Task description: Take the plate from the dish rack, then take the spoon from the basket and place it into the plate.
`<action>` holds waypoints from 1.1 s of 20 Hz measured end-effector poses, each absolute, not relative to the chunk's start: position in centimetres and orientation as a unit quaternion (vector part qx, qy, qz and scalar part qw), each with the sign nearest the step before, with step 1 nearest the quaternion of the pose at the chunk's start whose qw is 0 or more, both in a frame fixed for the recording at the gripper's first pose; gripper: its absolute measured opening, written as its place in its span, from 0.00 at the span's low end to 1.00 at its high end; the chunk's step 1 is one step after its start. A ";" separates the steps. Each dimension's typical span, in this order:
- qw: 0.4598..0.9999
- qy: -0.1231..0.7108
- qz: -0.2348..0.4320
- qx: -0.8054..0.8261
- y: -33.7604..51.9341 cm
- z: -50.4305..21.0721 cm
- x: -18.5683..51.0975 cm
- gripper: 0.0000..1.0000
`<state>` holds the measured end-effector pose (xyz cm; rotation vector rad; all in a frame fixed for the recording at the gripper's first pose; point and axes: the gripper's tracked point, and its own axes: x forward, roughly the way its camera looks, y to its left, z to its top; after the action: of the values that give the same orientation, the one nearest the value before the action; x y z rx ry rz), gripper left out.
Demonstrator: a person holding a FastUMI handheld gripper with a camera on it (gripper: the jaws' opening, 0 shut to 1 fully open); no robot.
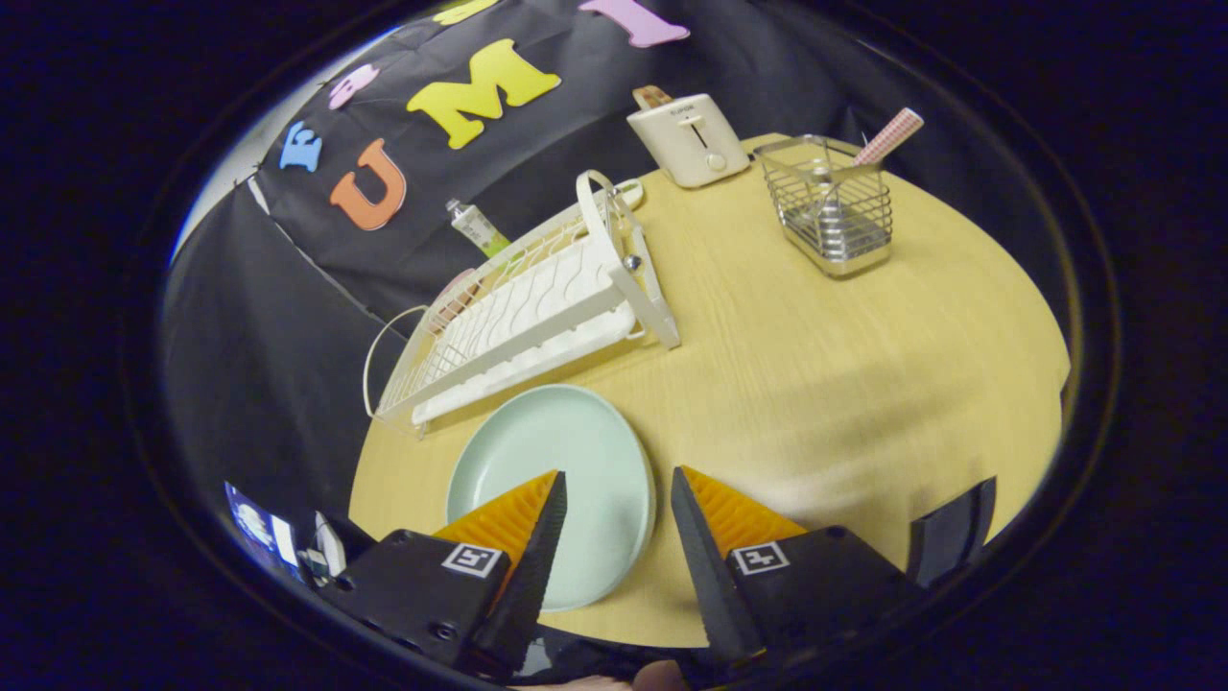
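One plate (561, 461) lies under the open, empty gripper (619, 494) jaws; one spoon (887, 137), seemingly, in one basket (833, 206).

Plate (556, 480) flat on the table (815, 384) just ahead of the parted jaws, dish rack (528, 307) just behind it, basket (833, 206) well right, spoon (887, 137) in the basket, toaster (689, 139) behind.

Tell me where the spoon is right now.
In the gripper view, the spoon stands in the wire basket far beyond the open gripper, beside the toaster.
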<state>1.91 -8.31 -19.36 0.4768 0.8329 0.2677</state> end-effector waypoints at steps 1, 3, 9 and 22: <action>0.900 0.369 0.116 0.200 -10.0 -18.7 2.2 0.74; 0.943 0.294 0.076 0.132 -14.1 -16.7 2.4 0.75; 0.989 0.145 -0.016 0.038 -23.9 -12.0 2.0 0.93; 0.985 0.134 0.020 0.109 -29.7 -14.9 14.7 0.84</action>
<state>14.75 -29.70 -14.89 0.2188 0.2695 0.0408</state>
